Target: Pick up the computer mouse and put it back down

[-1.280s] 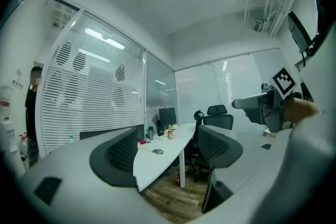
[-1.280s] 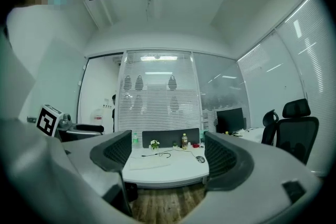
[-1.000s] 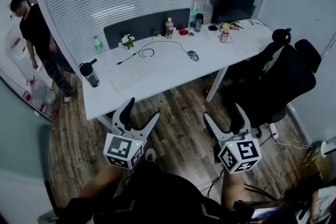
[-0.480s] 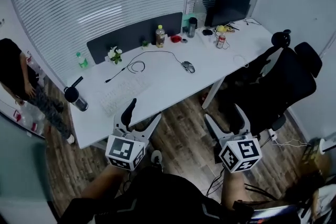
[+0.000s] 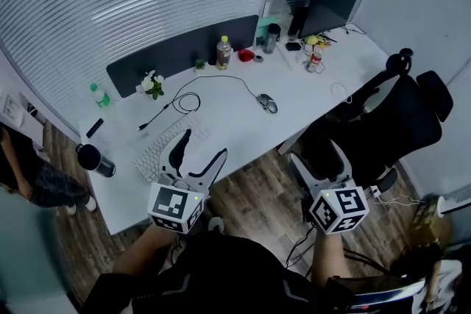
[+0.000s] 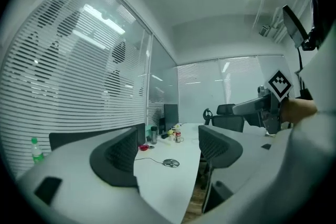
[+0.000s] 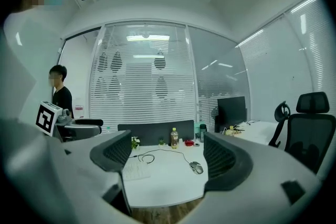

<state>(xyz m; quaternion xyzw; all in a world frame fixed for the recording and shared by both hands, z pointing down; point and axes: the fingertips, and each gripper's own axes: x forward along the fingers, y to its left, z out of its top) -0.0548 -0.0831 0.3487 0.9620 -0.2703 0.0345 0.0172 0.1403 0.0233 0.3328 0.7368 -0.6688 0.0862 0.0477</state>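
Note:
The grey computer mouse lies on the white desk, right of centre, with its black cable looping off to the left. It also shows far ahead between the jaws in the left gripper view and the right gripper view. My left gripper is open and empty at the desk's front edge, beside the keyboard. My right gripper is open and empty over the floor in front of the desk, well short of the mouse.
A black office chair stands right of the desk. Along the back are a dark divider, a drink bottle, a small plant and a monitor. A black flask lies at the left end. A person stands at the far left.
Both grippers have come closer to the desk, and the left one now reaches its front edge. The person on the left has shifted toward the picture's lower left edge.

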